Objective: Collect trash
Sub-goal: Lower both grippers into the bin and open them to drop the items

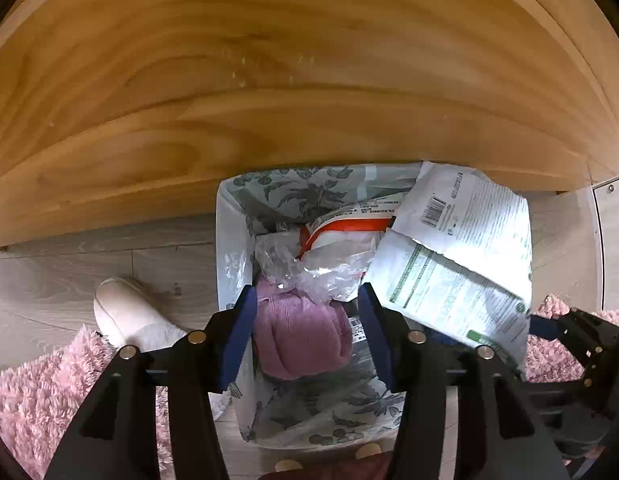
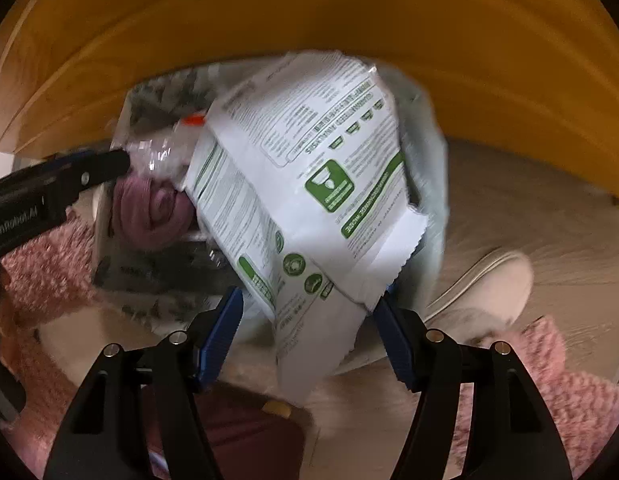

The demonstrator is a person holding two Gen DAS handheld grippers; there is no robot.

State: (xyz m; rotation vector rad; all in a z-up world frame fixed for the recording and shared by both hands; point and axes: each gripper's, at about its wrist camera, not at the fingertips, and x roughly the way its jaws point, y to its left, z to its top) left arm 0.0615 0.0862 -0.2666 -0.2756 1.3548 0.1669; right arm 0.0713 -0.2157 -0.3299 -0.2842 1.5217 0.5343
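My left gripper [image 1: 307, 344] hangs over the lined bin [image 1: 229, 240], jaws apart, a pink knit bundle [image 1: 301, 336] lying free between them. My right gripper [image 2: 309, 336] has jaws wide around the white-and-green pouch [image 2: 309, 184]; the pads seem clear of it. Risk: the pouch leans over the bin's rim and could slide onto the floor [image 2: 529, 208], since little supports it.
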